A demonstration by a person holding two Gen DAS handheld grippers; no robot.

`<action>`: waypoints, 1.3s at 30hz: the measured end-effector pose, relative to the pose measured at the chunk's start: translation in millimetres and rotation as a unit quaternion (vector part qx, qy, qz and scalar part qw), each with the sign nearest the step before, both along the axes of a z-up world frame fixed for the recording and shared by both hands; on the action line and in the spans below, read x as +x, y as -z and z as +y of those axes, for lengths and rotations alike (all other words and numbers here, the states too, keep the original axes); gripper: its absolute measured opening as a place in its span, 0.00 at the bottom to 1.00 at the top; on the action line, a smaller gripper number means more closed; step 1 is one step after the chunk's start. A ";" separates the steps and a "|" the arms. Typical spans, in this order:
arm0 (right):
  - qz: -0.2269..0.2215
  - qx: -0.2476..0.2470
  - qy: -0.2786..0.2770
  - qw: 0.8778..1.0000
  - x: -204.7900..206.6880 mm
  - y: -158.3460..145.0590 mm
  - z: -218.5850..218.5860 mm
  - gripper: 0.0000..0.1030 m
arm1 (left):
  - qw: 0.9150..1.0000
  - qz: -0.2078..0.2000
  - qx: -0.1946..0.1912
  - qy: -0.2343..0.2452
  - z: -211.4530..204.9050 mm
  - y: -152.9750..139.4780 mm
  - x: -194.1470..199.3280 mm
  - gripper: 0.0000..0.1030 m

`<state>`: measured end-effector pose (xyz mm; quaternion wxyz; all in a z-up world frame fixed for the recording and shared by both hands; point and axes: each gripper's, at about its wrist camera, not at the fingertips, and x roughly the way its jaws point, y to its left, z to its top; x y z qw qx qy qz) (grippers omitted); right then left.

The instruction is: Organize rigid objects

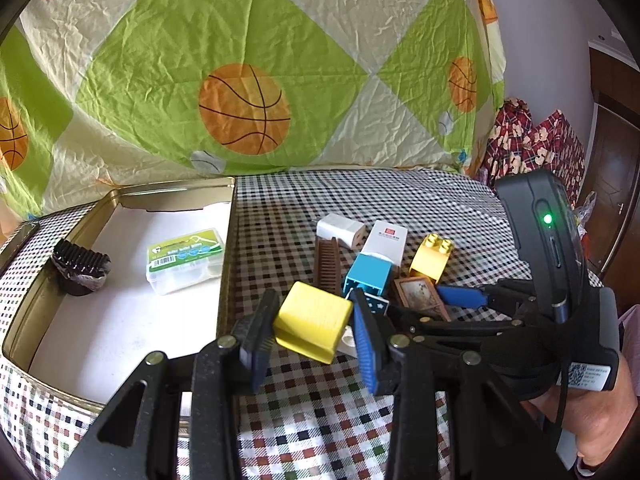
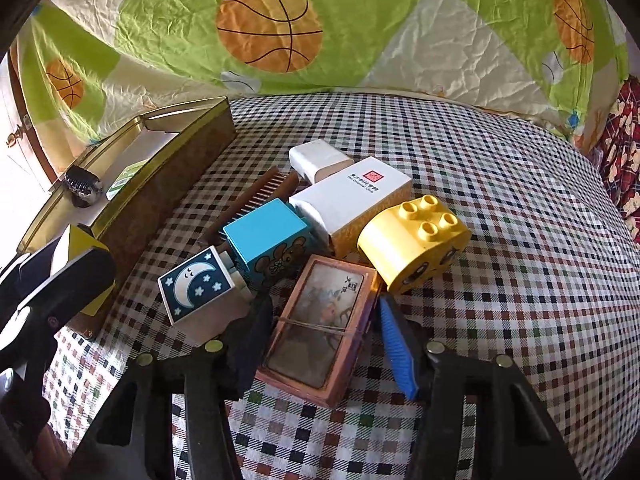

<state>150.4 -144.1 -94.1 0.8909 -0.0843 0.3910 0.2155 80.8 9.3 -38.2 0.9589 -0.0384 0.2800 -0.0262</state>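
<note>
My left gripper (image 1: 314, 312) is shut on a plain yellow block (image 1: 312, 326), held just right of the open gold tin (image 1: 228, 240). A pile of small objects lies on the checked cloth. My right gripper (image 2: 324, 308) sits at the pile's near edge, its pads pressed against both long sides of a brown framed picture box (image 2: 320, 328). Behind that box are a moon-print block (image 2: 196, 284), a blue bear block (image 2: 264, 236), a yellow studded brick (image 2: 416, 240), a white carton (image 2: 352, 196), a white charger (image 2: 316, 158) and a brown comb (image 2: 260, 196).
The tin (image 2: 172, 184) stands left of the pile and holds a clear floss-pick box (image 1: 184, 260) and a black pleated cup (image 1: 80, 268). A basketball-print sheet (image 1: 244, 108) hangs behind the table. Red patterned fabric (image 1: 532, 140) lies at the far right.
</note>
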 end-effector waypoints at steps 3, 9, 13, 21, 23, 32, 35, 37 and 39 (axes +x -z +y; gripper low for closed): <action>-0.008 -0.001 -0.004 1.000 -2.7 -1.7 1.4 0.50 | 1.000 -0.002 0.000 -0.001 0.0 -0.4 -0.7 0.34; -0.036 0.005 -0.008 0.999 -11.6 -8.6 -0.9 0.49 | 1.000 -0.011 0.002 -0.003 0.5 -1.8 -2.6 0.34; -0.054 0.019 -0.010 0.998 -17.9 -14.3 -5.1 0.49 | 1.000 -0.013 0.002 -0.005 0.6 -2.0 -3.6 0.34; -0.092 0.040 -0.013 0.995 -28.2 -23.4 -8.1 0.49 | 1.000 -0.022 0.005 -0.009 0.2 -2.6 -6.8 0.34; -0.097 0.044 -0.015 0.994 -29.8 -24.6 -8.8 0.49 | 1.000 -0.024 0.005 -0.009 -0.1 -3.0 -7.0 0.34; -0.126 0.066 -0.022 0.990 -39.3 -30.9 -13.8 0.49 | 0.999 -0.039 0.009 -0.015 -1.7 -6.0 -12.7 0.34; -0.131 0.069 -0.023 0.989 -41.4 -32.6 -14.4 0.49 | 0.999 -0.042 0.011 -0.017 -1.8 -6.9 -13.6 0.34; -0.135 0.071 -0.024 0.988 -43.1 -33.7 -14.9 0.49 | 0.999 -0.044 0.011 -0.019 -1.3 -7.2 -14.6 0.34; -0.140 0.073 -0.024 0.987 -44.7 -34.9 -15.3 0.49 | 0.999 -0.047 0.012 -0.020 -1.1 -7.7 -15.5 0.34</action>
